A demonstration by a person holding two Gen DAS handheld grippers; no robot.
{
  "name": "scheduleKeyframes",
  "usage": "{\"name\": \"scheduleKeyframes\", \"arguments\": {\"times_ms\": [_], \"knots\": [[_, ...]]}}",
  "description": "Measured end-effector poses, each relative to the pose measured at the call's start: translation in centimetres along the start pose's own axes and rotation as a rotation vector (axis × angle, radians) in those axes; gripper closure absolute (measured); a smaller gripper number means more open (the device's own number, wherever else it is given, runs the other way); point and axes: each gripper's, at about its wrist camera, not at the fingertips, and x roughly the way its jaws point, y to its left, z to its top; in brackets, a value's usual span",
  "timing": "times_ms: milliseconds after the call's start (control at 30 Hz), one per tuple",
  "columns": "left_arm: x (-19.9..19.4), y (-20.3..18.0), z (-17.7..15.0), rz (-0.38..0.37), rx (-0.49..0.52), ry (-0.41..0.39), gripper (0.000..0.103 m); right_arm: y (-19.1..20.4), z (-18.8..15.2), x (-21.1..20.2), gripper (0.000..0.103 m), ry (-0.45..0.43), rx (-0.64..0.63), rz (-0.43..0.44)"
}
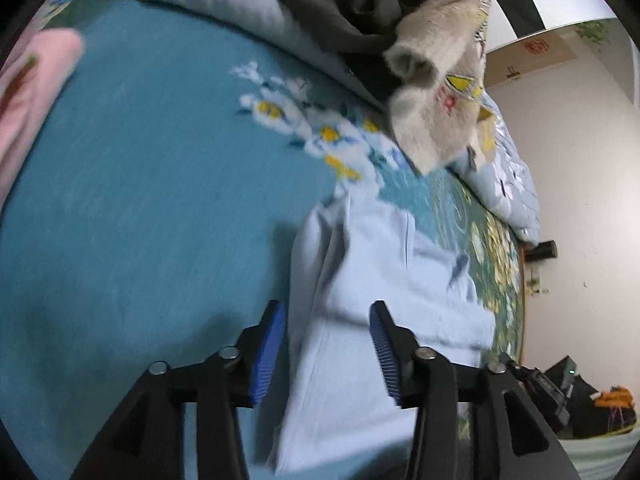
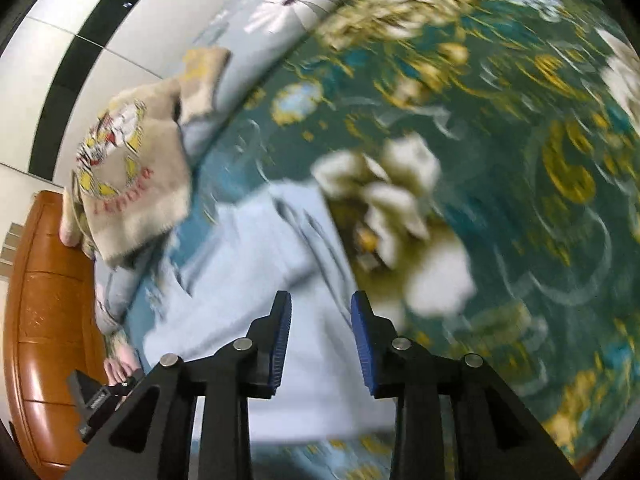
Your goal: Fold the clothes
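Observation:
A pale blue garment [image 1: 380, 304] lies partly folded on the teal floral bedsheet [image 1: 140, 200]. My left gripper [image 1: 328, 312] hovers over its left edge, open, with nothing between its blue pads. In the right wrist view the same pale blue garment [image 2: 280, 280] stretches under my right gripper [image 2: 320, 300], which is open and empty above the cloth's right edge. The other gripper [image 2: 100, 396] shows at the lower left, with fingers of a hand [image 2: 120, 364] beside it.
A beige printed garment [image 1: 436, 92] and dark clothes [image 1: 340, 4] are heaped at the back beside a light blue quilt [image 1: 508, 184]. Pink cloth [image 1: 36, 88] lies far left. A wooden bed frame [image 2: 44, 320] borders the mattress. Bags [image 1: 580, 404] sit on the floor.

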Motion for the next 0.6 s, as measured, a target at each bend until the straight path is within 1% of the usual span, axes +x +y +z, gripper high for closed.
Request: {"name": "scheduleKeyframes", "arguments": {"times_ms": [133, 167, 233, 267, 300, 333, 367, 400, 500, 533, 600], "knots": [[0.8, -0.7, 0.9, 0.022, 0.043, 0.02, 0.048, 1.5, 2.1, 2.0, 0.067, 0.026, -0.017, -0.018], [1.0, -0.9, 1.1, 0.028, 0.055, 0.024, 0.05, 1.8, 2.3, 2.4, 0.067, 0.038, -0.024, -0.023], [0.9, -1.7, 1.3, 0.043, 0.113, 0.031, 0.05, 2.0, 2.4, 2.8, 0.07, 0.061, -0.036, -0.03], [0.8, -2.1, 1.3, 0.05, 0.141, 0.035, 0.055, 2.0, 2.5, 3.0, 0.082, 0.072, -0.041, -0.03], [0.8, -2.4, 1.3, 0.059, 0.16, 0.052, 0.074, 2.1, 2.7, 2.9, 0.096, 0.08, -0.043, -0.012], [1.0, -2.7, 1.2, 0.081, 0.182, 0.079, 0.083, 2.2, 2.8, 2.7, 0.097, 0.088, -0.045, 0.005], [1.1, -3.0, 1.1, 0.103, 0.205, 0.105, 0.096, 2.3, 3.0, 2.6, 0.098, 0.096, -0.047, 0.023], [1.3, -3.4, 1.1, 0.12, 0.24, 0.129, 0.097, 2.4, 3.2, 2.5, 0.099, 0.103, -0.049, 0.04], [1.1, -4.1, 1.1, 0.094, 0.29, 0.178, 0.099, 2.7, 3.7, 2.1, 0.099, 0.127, -0.054, 0.093], [0.9, -4.2, 1.4, 0.067, 0.284, 0.188, 0.099, 2.8, 3.9, 1.9, 0.099, 0.135, -0.056, 0.11], [0.5, -4.2, 2.6, -0.02, 0.225, 0.199, 0.099, 3.0, 4.7, 1.8, 0.099, 0.146, -0.041, 0.159]]}}
